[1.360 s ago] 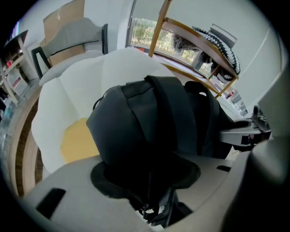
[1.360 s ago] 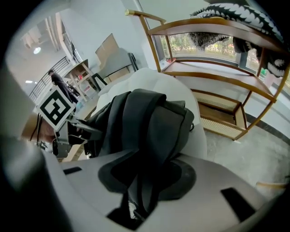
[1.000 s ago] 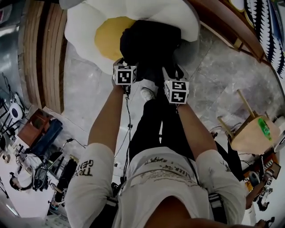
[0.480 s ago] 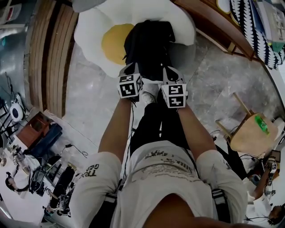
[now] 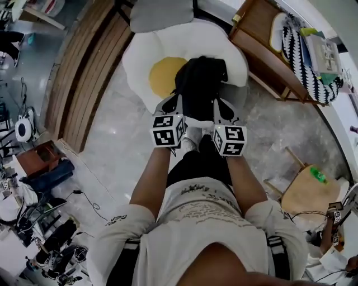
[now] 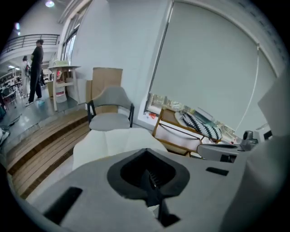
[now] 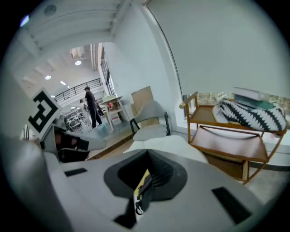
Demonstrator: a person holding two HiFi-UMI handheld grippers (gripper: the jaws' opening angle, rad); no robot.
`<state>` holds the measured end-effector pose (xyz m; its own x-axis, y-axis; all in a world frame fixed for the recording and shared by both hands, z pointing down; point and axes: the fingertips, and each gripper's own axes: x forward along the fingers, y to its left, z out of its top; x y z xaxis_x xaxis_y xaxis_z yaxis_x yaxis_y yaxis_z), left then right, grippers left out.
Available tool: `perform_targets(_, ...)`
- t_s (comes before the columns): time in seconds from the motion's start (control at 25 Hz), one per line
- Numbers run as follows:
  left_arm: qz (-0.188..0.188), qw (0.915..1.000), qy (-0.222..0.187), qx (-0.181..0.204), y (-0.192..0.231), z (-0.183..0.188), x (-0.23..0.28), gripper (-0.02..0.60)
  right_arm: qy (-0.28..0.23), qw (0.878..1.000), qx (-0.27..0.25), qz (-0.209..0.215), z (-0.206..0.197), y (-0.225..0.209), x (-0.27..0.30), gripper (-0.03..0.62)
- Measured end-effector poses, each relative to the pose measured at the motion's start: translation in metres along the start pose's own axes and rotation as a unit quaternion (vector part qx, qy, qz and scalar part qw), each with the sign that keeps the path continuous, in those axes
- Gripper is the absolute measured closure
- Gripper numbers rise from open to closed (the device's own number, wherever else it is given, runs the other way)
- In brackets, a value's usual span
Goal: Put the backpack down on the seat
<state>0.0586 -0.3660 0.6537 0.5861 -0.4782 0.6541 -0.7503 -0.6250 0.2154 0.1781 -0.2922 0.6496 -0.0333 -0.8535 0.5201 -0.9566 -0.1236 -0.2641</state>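
The black backpack (image 5: 200, 84) rests on the white egg-shaped seat (image 5: 140, 61), beside its yellow middle. My left gripper (image 5: 172, 101) and right gripper (image 5: 219, 104) hover side by side at the backpack's near edge, pointing at it. In the left gripper view the left gripper (image 6: 152, 179) has its jaws pressed together with nothing between them. In the right gripper view the right gripper (image 7: 145, 181) is shut too. Through the slit under its jaws a black strap (image 7: 139, 199) and a bit of yellow show below. The seat's white back (image 6: 113, 140) rises beyond the jaws.
A grey chair (image 5: 162, 14) stands behind the seat. A wooden shelf unit (image 5: 263, 53) with a striped cushion is at the right. Wooden steps (image 5: 84, 72) run along the left. A small wooden table (image 5: 307, 192) stands at the lower right, cables and gear at the lower left. People stand far off (image 6: 36, 68).
Both grippers have drawn back from the backpack toward the person. The backpack stays on the seat. The head view now takes in more of the room.
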Motion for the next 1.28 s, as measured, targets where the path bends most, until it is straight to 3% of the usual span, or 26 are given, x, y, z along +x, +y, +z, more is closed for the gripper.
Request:
perform_targets(0.12, 0.009, 0.9993, -0.035, -0.005, -0.005, 0.03, -0.031, 0.56, -0.029, 1.0, -0.01, 0.001, 0.039, 0.009, -0.018, 0.568)
perform_targets(0.32, 0.016, 0.9951, -0.095, 0.024, -0.01, 0.091, -0.082, 0.56, -0.079, 0.996, -0.036, 0.015, 0.1, 0.031, -0.048, 0.568)
perform_targets(0.44, 0.022, 0.9896, -0.13, 0.058, -0.013, 0.131, -0.116, 0.56, -0.149, 0.988, -0.027, 0.031, 0.15, 0.052, -0.076, 0.568)
perform_targets(0.64, 0.02, 0.9814, -0.186, 0.044, -0.024, 0.173, -0.16, 0.56, -0.221, 0.973, -0.062, 0.039, 0.21, 0.068, -0.118, 0.568)
perform_targets(0.84, 0.019, 0.9747, -0.216, 0.054, -0.028, 0.199, -0.184, 0.56, -0.231, 0.966, -0.118, 0.013, 0.233, 0.077, -0.125, 0.568)
perform_targets(1.28, -0.001, 0.9683, -0.239, 0.073, -0.038, 0.217, -0.199, 0.561, -0.256, 0.959, -0.122, 0.017, 0.26, 0.095, -0.133, 0.568)
